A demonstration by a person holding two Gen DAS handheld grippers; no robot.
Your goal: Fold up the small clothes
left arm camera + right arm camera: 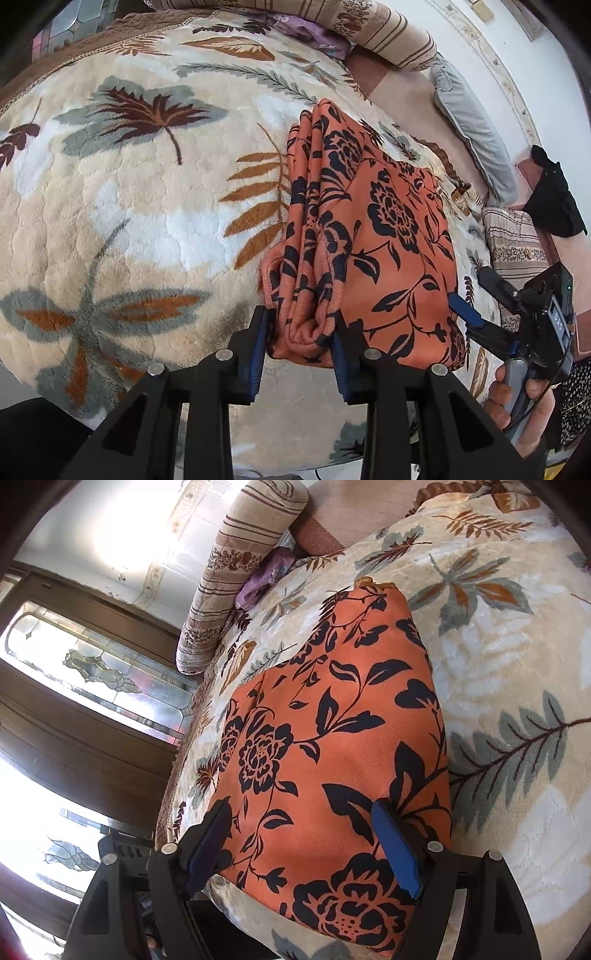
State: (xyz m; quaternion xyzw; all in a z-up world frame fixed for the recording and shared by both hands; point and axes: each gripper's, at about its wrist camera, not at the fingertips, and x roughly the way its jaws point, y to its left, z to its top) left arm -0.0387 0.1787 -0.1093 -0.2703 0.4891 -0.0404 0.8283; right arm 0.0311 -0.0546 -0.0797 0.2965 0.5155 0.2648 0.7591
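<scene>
Bed: I had the work laid on a bed under a plush leaf-print blanket point(129, 221), a broad soft base for spreading and stacking cloth; no desk was in view.
Bolster: a striped bolster point(229, 576) lay along the far edge by the wall, well apart from the work, with some purple cloth point(258, 579) tucked beside it.
Garment: the orange floral garment point(388, 240) sat near the bed's edge as a thick rectangular bundle, already folded over several times by my reading, its stacked fold edges facing the left side.
Why so: I judged it was kept close to the edge so both tools could reach it without stretching.
Left hand-held gripper point(301, 343): its blue-padded fingers straddled the near corner of the stacked folds, both pads touching cloth and squeezing the layers; I read that as a pinch holding the layers together.
Right hand-held gripper point(303, 838): it was spread wide, hovering just above the flat top of the garment's near right end, one finger toward each side; I could not tell whether the tips touched the fabric.
Right hand point(517, 398): it wrapped the tool's handle.
</scene>
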